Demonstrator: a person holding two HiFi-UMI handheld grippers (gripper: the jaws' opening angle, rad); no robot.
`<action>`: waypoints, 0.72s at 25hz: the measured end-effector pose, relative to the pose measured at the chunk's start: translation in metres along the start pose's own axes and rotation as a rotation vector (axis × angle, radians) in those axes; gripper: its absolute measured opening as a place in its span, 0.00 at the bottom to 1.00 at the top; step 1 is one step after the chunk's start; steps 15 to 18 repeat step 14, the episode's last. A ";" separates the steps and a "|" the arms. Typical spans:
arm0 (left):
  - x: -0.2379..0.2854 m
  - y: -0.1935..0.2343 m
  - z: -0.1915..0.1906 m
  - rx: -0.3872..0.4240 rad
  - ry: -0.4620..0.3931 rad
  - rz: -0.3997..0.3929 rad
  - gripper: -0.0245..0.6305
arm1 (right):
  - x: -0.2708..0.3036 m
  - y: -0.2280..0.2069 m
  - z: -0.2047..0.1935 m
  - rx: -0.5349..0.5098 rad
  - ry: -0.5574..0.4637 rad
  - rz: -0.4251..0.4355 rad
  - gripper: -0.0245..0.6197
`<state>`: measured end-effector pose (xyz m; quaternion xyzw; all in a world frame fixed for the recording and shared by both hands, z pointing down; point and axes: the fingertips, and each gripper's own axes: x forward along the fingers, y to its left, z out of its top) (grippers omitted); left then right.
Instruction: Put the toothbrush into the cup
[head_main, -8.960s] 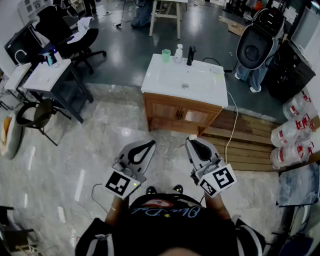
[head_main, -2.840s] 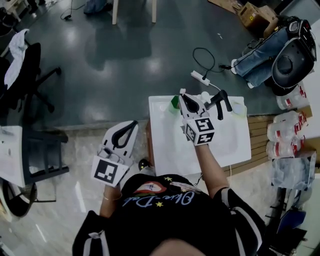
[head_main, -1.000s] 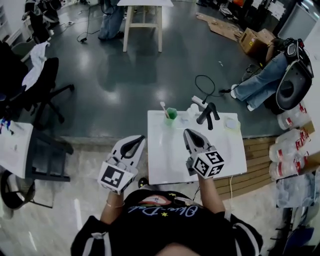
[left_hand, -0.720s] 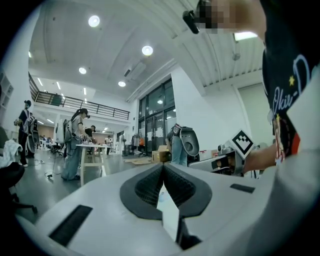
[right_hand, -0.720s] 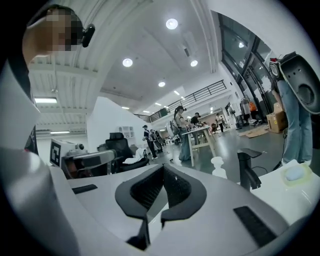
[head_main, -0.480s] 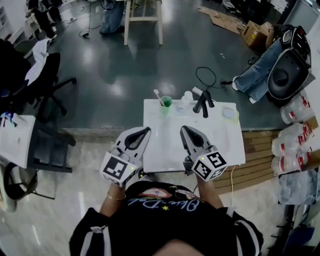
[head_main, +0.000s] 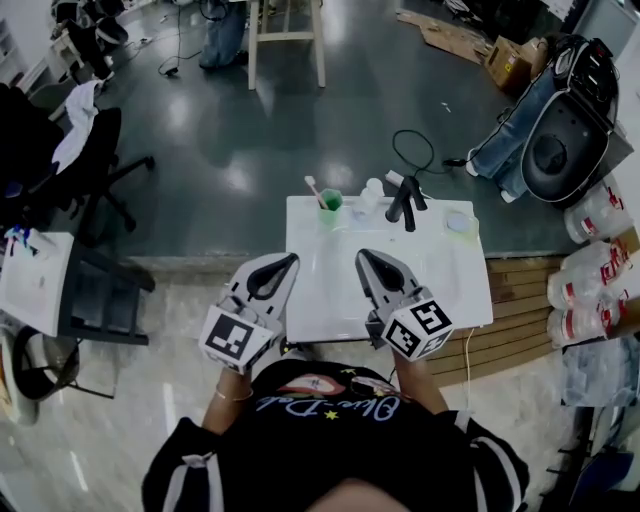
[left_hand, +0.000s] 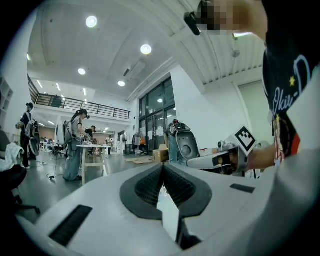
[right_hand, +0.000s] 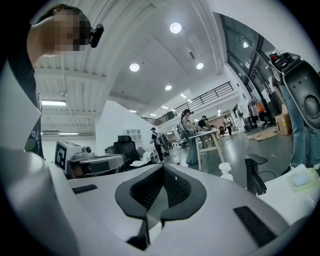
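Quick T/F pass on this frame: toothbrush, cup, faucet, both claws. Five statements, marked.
1. The toothbrush stands in the green cup. True.
2. The right claw grips the toothbrush. False: it is shut on nothing, well short of the cup.
3. The cup sits at the far left corner of the sink. True.
4. The left claw is open. False: its jaws are together, with nothing between them.
5. The faucet is left of the cup. False: it is to the cup's right.
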<state>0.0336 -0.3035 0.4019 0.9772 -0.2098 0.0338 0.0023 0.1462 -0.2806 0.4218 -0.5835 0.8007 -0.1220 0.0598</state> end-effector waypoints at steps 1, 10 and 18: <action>0.000 0.000 0.000 -0.001 0.001 0.001 0.04 | 0.001 0.001 0.000 0.001 -0.001 0.005 0.04; -0.002 0.002 0.003 0.003 -0.002 0.015 0.04 | 0.005 0.004 0.001 -0.002 0.006 0.022 0.04; -0.004 0.004 0.003 0.001 -0.004 0.024 0.04 | 0.008 0.006 0.001 -0.002 0.009 0.029 0.04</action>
